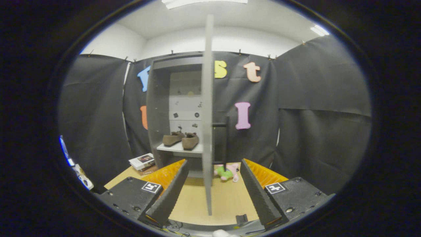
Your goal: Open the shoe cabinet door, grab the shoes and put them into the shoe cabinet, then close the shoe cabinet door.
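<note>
Two shoes (pixel 181 139) sit side by side on the one visible shelf (pixel 179 148) inside the shoe cabinet (pixel 158 108). Its single door (pixel 207 112) stands open, edge-on between the gripper (pixel 213 191) fingers, which are spread apart, grasping nothing. One plush toy (pixel 227 172) lies on the table (pixel 227 200) beyond the door; a stack of books (pixel 142 162) rests at the table's left edge.

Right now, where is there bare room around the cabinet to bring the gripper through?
Bare tabletop lies ahead of the open gripper, either side of the edge-on door. Crowded spots: books left of the cabinet, plush toy right of the door, shoes on the shelf.
</note>
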A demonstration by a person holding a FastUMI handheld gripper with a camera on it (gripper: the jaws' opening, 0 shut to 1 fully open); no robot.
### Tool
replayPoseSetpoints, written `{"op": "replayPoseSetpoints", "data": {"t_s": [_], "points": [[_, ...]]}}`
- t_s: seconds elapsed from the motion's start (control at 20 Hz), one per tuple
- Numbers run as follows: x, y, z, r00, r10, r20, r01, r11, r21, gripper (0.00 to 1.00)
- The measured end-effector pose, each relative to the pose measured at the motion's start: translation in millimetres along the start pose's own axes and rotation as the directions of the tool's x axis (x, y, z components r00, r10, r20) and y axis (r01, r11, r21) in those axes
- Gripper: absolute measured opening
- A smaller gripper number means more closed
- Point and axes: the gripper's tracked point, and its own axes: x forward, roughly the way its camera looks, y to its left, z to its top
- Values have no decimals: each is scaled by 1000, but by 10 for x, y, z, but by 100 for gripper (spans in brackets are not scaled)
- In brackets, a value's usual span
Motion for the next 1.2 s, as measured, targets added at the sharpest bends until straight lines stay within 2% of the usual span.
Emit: {"op": "replayPoseSetpoints", "data": {"t_s": [0.15, 0.3, 0.5, 0.65, 0.85, 1.2], "points": [[310, -464, 79, 1000, -3, -6, 4, 1000, 28, 100], [591, -682, 169, 998, 61, -19, -60, 997, 39, 100], [913, -645, 231, 985, 172, -20, -172, 985, 18, 100], [985, -455, 249, 959, 281, -33, -280, 959, 48, 100], [1041, -372, 255, 947, 318, -48, -317, 948, 33, 99], [984, 15, 283, 946, 321, -46, -321, 947, 2, 97]]}}
